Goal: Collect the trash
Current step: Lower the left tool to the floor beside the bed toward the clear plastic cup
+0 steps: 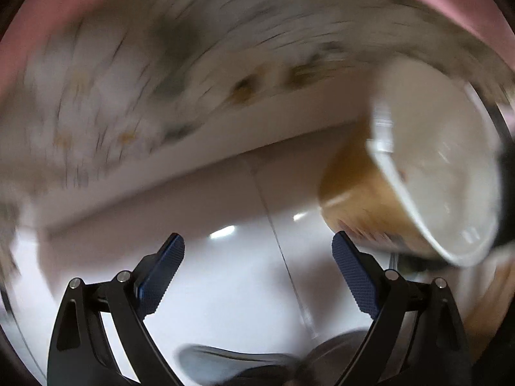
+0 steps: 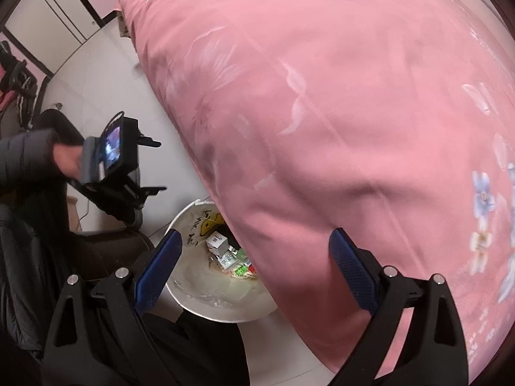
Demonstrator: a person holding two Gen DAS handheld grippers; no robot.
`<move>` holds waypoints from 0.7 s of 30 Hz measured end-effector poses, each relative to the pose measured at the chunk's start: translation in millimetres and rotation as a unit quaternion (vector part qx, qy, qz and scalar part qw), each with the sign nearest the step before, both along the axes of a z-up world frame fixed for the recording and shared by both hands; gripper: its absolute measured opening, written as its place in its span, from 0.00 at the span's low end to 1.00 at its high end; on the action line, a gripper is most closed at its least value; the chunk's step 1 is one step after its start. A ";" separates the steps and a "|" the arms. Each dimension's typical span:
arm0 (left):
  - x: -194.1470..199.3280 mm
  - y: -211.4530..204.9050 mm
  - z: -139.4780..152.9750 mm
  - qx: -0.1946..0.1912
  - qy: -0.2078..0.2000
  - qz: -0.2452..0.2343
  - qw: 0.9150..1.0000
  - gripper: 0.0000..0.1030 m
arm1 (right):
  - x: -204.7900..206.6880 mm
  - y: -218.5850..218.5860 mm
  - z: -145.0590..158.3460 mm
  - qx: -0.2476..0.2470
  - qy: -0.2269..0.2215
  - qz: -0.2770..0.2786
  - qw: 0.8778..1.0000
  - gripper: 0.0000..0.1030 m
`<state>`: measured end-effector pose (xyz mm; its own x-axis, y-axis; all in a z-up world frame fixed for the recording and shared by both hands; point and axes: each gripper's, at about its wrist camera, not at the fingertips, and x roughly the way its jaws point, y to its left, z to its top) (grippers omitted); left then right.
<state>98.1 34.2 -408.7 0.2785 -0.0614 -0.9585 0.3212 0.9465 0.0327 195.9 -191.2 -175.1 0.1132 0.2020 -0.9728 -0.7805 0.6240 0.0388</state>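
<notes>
The trash bin [image 2: 199, 308] is a white-lined tub on the floor beside the bed, partly under the hanging pink quilt [image 2: 322, 112]. Small boxes [image 2: 220, 244] and wrappers [image 2: 241, 268] lie inside it. My right gripper [image 2: 256, 240] hovers above the bin, open and holding nothing. A hand holds my left gripper [image 2: 156, 167] up to the left of the bin, also open. In the blurred left wrist view the bin [image 1: 418, 177] shows a brown outside and white inside at the right, and the left gripper [image 1: 257, 246] stands open over bare floor.
The bed with its quilt fills the right side; a floral sheet [image 1: 112, 80] hangs down its edge. White floor tiles [image 2: 106, 74] run toward a door at the far left. A dark sleeve [image 2: 22, 160], dark trousers [image 2: 193, 347] and a grey shoe [image 1: 225, 360] are close by.
</notes>
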 end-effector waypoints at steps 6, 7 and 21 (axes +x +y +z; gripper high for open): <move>5.0 37.2 -53.2 -0.005 0.008 0.188 0.982 0.92 | 26.9 -7.0 18.2 -0.033 -0.016 -0.027 0.999 0.89; 5.2 41.1 -57.7 -0.013 0.002 0.208 0.978 0.92 | 32.3 -7.7 20.1 -0.035 -0.020 -0.031 0.999 0.89; 22.4 27.9 -158.3 -0.049 -0.034 0.256 0.965 0.92 | 92.7 -39.2 19.3 0.001 -0.028 -0.098 0.995 0.90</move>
<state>120.5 62.2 -567.0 0.3588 0.0104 -0.9334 -0.1880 0.9802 -0.0614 288.6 -230.4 -155.8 0.2043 0.1735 -0.9634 -0.6454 0.7639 0.0007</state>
